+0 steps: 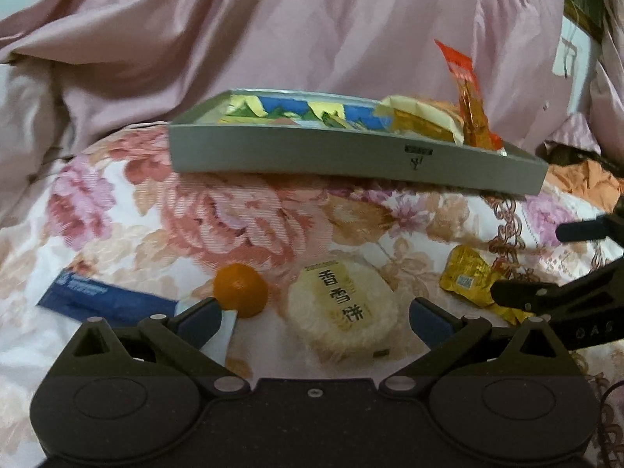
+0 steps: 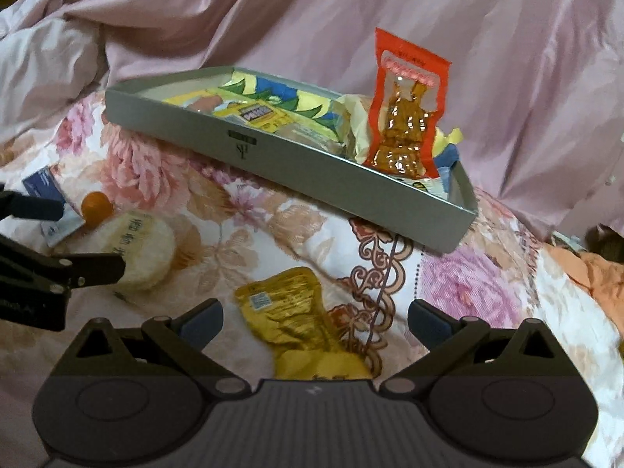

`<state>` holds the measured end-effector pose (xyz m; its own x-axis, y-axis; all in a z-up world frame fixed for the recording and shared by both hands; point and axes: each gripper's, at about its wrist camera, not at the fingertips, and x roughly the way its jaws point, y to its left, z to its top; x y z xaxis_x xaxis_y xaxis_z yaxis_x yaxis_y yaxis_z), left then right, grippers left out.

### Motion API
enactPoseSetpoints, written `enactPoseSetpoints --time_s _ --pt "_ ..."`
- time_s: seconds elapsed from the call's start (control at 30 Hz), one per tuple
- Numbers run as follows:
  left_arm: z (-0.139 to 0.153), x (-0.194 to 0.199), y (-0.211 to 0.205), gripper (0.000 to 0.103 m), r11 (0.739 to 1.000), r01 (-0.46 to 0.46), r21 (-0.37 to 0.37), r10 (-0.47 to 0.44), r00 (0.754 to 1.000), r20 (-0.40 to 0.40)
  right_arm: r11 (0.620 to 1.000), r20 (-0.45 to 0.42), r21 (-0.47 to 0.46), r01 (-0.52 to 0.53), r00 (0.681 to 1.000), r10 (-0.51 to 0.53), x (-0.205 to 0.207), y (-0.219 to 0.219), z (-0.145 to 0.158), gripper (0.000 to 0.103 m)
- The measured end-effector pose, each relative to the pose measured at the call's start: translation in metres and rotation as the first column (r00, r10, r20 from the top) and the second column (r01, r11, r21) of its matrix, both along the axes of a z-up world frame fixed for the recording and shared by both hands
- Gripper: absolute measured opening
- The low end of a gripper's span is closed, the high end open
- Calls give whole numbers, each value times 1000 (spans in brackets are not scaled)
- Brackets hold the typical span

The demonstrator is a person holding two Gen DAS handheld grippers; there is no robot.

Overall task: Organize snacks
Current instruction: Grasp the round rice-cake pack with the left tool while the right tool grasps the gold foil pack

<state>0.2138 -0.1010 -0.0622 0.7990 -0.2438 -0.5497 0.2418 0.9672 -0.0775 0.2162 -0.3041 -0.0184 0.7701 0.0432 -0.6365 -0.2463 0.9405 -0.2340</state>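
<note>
A shallow grey box [image 1: 296,152] [image 2: 241,136] rests on a floral quilt and holds several snack packs, with a red-edged pouch [image 1: 468,93] [image 2: 405,117] standing at its right end. A round rice cracker pack [image 1: 343,308] [image 2: 144,249] lies between the wide-apart fingers of my open left gripper [image 1: 315,314]. An orange ball-shaped snack [image 1: 240,288] [image 2: 95,204] sits just left of it, beside a blue sachet [image 1: 105,300] [image 2: 41,185]. A gold foil pack [image 2: 288,319] [image 1: 468,280] lies between the fingers of my open right gripper [image 2: 315,314].
The floral quilt [image 1: 241,218] [image 2: 468,284] bulges under the box, so the box sits tilted. Pink satin bedding [image 1: 273,31] [image 2: 507,58] rises behind it. An orange cloth [image 1: 581,183] [image 2: 600,273] lies at the right. Each gripper's black fingers show in the other's view.
</note>
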Motion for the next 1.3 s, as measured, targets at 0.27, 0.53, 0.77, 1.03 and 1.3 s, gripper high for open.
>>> enactPoseSetpoints --time_s 0.27,0.53,0.77,1.03,1.3 --pt "-14 29 -10 102 995 98 -5 -98 990 -99 991 -102 87 -102 989 111 26 -22 -15 101" --pt "-13 41 -18 98 996 93 5 -92 989 -113 983 -170 137 -124 974 147 36 -19 -26 85" --pt "-15 46 -24 93 999 32 34 -28 994 -104 982 -209 182 -48 974 87 41 -26 -32 77" --pt "-12 38 -25 74 997 -1 79 8 995 -97 985 -204 169 -42 976 77 33 -23 -29 66" --pt "-11 2 -21 74 996 13 89 -2 992 -128 968 -187 187 -167 961 202 23 -8 -32 55"
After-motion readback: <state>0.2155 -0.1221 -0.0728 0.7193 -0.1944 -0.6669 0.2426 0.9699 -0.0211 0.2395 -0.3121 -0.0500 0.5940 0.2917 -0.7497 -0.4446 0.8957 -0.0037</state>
